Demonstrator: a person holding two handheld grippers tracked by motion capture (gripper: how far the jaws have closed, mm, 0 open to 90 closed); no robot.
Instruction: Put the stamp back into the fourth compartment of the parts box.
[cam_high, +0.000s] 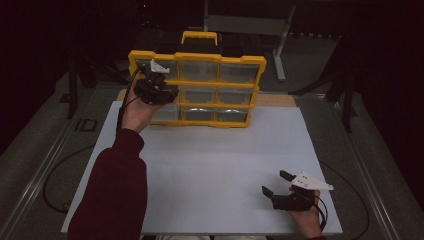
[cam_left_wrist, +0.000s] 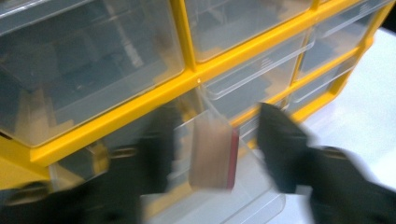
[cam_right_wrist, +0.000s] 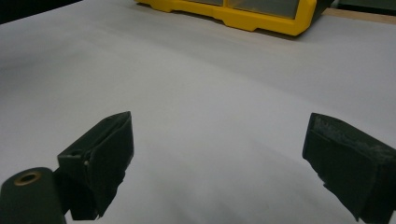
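Yellow drawer organizer (cam_high: 197, 87) upright at far edge of white table (cam_high: 200, 175), carry handle on top, three by three clear drawers. Left-column lower drawer (cam_left_wrist: 219, 186) pulled partway out toward the person, seen close in the left gripper view; inside or just at its front, a small flat tan block with a red edge (cam_left_wrist: 212, 154), blurred, exact seat in the drawer not certain. Block standing on edge, long axis running roughly vertical in that view, square between the two jaws.

Left gripper (cam_left_wrist: 212, 140) up against the organizer's left column, jaws parted, one either side of the block, no visible contact; released, holding nothing as far as blur allows. Block directly ahead of this claw, in the jaw gap, so closing would likely take it across its thin faces. Probable step: reaching into the open drawer for the block, or having just let it go; cannot tell which.

Right gripper (cam_high: 280, 187) resting low near the table's near right corner, well apart from the organizer, jaws wide, empty, bare tabletop between them in the right gripper view. Left hand (cam_high: 137, 112) clearly the nearer one. Maroon sleeve (cam_high: 117, 190) along the left side.
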